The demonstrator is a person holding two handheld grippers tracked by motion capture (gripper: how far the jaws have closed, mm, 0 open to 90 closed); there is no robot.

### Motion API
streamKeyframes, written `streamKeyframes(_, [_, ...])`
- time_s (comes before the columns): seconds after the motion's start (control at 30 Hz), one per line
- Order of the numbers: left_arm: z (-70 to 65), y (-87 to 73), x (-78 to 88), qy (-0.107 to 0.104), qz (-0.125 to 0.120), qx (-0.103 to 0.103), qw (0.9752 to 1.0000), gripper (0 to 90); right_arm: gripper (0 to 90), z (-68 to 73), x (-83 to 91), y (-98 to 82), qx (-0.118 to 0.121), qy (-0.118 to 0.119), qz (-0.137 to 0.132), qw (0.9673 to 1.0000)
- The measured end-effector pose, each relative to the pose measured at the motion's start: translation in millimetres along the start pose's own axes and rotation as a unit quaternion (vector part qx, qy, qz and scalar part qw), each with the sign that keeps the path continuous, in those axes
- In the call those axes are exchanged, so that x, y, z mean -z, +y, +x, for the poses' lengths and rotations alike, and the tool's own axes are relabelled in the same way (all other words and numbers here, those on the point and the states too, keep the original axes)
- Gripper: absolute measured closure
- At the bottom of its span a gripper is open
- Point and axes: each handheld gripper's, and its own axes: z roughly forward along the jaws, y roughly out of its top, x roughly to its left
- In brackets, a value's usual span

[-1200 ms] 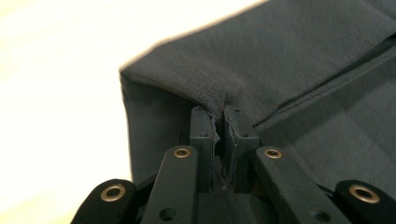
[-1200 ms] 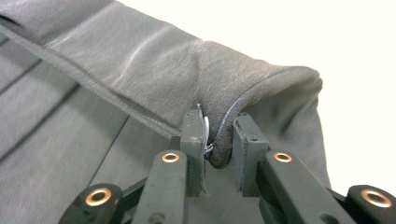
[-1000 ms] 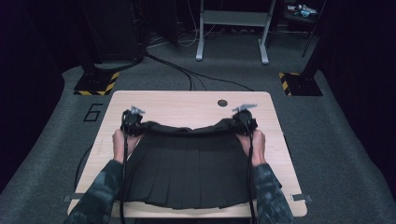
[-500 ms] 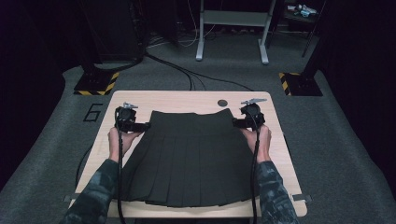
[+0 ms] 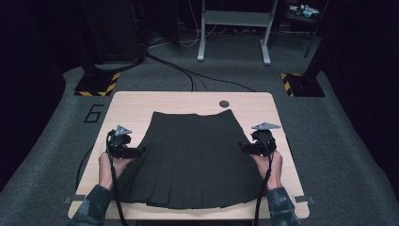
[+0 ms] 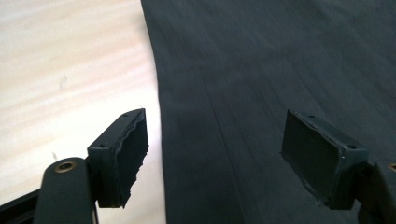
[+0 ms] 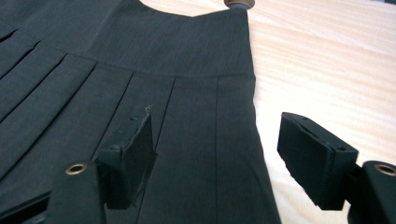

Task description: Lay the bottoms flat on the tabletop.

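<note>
The dark charcoal pleated skirt point(image 5: 193, 160) is woven cloth with a matt, fine-grained face; its pleats are pressed into crisp, flat creases, and the smooth waistband panel point(image 7: 154, 42) shows a faint twill-like texture. The pale wooden tabletop point(image 5: 136, 101) has a light, streaked grain and a smooth, low-sheen finish. The black jaw pads point(image 6: 128, 154) of the left gripper point(image 6: 224, 161) look like matt rubbery foam, their edges frayed and ragged, set on smooth black plastic arms with a small brass-coloured metal eyelet point(image 6: 65, 165). The right gripper point(image 7: 229, 154) carries the same worn, matt pads point(image 7: 313, 156). The surrounding floor is grey, rough carpet point(image 5: 339, 141).
</note>
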Motion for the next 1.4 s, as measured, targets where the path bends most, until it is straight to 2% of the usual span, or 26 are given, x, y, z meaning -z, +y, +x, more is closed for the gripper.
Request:
streamKeyframes(0.13, [-8.2,-26.7,7.8,-0.006,0.008,0.005,0.9999,27.7,27.9,0.6,5.1,-17.8,-0.004,0.0,0.003,1.0])
streamKeyframes(0.23, [-13.5,-45.6,9.9,0.0,0.016,0.006,0.9999,33.1,29.3,0.7,7.2,-32.0,-0.004,-0.003,0.006,1.0])
streamKeyframes(0.3, [-16.2,-56.9,8.4,-0.002,0.027,0.013,0.9996,40.6,30.0,0.9,6.8,-40.0,-0.007,-0.002,0.01,0.9999])
streamKeyframes(0.33, [-18.0,-62.2,7.8,-0.003,0.03,0.015,0.9994,47.0,30.7,1.1,6.1,-43.6,-0.009,0.0,0.011,0.9999])
streamKeyframes(0.4, [-22.0,-70.7,8.2,-0.014,0.037,0.014,0.9991,56.7,31.3,1.1,4.8,-50.2,-0.008,0.008,0.017,0.9998])
streamKeyframes(0.43, [-25.1,-74.4,8.4,-0.012,0.039,0.007,0.9991,60.5,31.5,0.9,4.4,-53.5,-0.004,0.009,0.019,0.9998])
streamKeyframes(0.53, [-34.8,-84.1,12.7,-0.02,0.038,-0.001,0.9991,63.7,31.8,0.5,3.4,-63.2,-0.008,0.008,0.023,0.9997])
streamKeyframes(0.6, [-39.1,-90.2,16.7,-0.031,0.049,-0.009,0.9983,63.8,31.9,-0.1,3.9,-70.1,-0.015,0.01,0.027,0.9995])
streamKeyframes(0.73, [-48.7,-100.5,25.6,-0.046,0.05,-0.018,0.9975,63.0,31.5,-2.5,5.6,-81.3,-0.026,0.009,0.031,0.9991])
streamKeyframes(0.77, [-49.6,-101.1,28.8,-0.051,0.058,-0.029,0.9966,61.0,31.3,-3.6,6.6,-83.7,-0.023,0.007,0.03,0.9993])
streamKeyframes(0.83, [-51.4,-102.1,34.1,-0.068,0.056,-0.027,0.9958,55.0,30.0,-4.2,8.7,-87.3,-0.027,0.004,0.033,0.9991])
streamKeyframes(0.87, [-51.1,-101.3,37.7,-0.071,0.059,-0.034,0.9952,52.1,29.6,-4.6,9.7,-88.6,-0.031,0.002,0.033,0.999])
streamKeyframes(0.9, [-51.0,-100.0,40.8,-0.075,0.056,-0.031,0.9951,46.5,28.9,-5.2,11.3,-89.7,-0.033,0.003,0.034,0.9989])
streamKeyframes(1.0, [-50.2,-92.6,48.5,-0.068,0.033,-0.02,0.9969,30.3,23.7,-7.1,17.1,-90.4,-0.032,-0.006,0.034,0.9989])
streamKeyframes(1.1, [-44.5,-80.2,50.5,-0.052,0.021,-0.014,0.9983,17.9,15.8,-5.8,22.5,-88.0,-0.035,-0.008,0.026,0.999])
streamKeyframes(1.17, [-39.5,-72.1,48.2,-0.044,0.011,-0.012,0.9989,13.5,14.6,-3.1,24.4,-86.0,-0.032,-0.006,0.023,0.9992])
streamKeyframes(1.2, [-37.6,-68.7,45.2,-0.041,0.013,-0.01,0.999,11.8,12.9,-2.1,25.0,-85.4,-0.023,-0.003,0.024,0.9994])
streamKeyframes(1.33, [-33.3,-63.2,23.2,-0.035,0.04,-0.004,0.9986,1.7,0.6,7.3,20.0,-84.8,-0.017,0.003,0.041,0.999])
streamKeyframes(1.37, [-32.7,-63.6,19.3,-0.034,0.049,-0.013,0.9981,0.0,0.0,9.7,18.0,-85.6,-0.015,0.004,0.048,0.9987])
streamKeyframes(1.4, [-34.8,-65.4,14.1,-0.025,0.049,-0.01,0.9984,0.0,0.0,11.7,15.9,-87.1,-0.013,0.005,0.049,0.9987])
